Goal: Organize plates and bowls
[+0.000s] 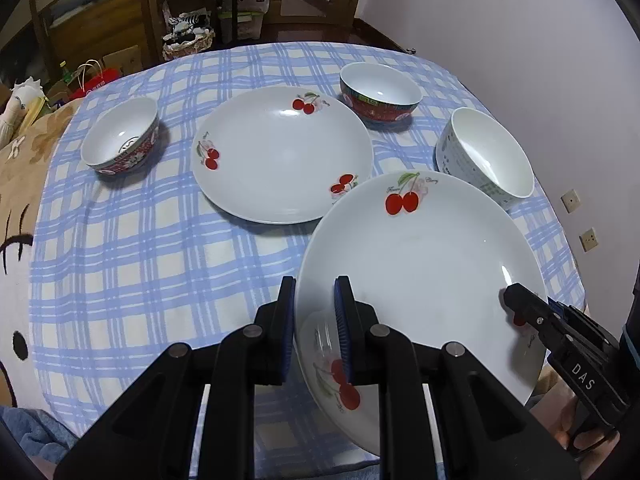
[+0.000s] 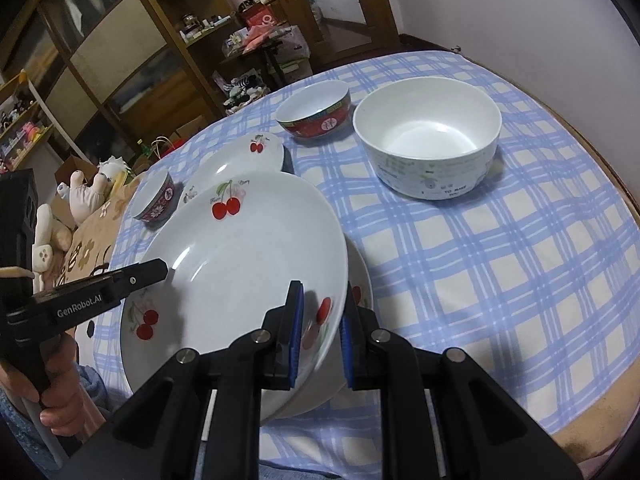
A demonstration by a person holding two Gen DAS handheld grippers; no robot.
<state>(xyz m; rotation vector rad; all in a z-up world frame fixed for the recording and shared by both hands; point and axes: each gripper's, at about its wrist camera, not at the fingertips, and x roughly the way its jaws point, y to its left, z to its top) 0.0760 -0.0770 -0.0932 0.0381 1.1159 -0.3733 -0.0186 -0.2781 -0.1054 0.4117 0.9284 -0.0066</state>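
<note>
Left wrist view, two cherry plates (image 1: 280, 156), three bowls (image 1: 120, 140); both grippers (image 1: 316, 328) clamping nearer plate (image 1: 420, 264)

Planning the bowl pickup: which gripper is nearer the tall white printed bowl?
Right. The right gripper grips the held cherry plate's rim on the tall white printed bowl's side; the left gripper grips the opposite rim.

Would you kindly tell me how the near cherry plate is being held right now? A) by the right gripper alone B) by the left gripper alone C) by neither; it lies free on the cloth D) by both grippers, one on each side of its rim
D: the left gripper and the right gripper each have their jaws closed on opposite edges of the cherry plate.
</note>
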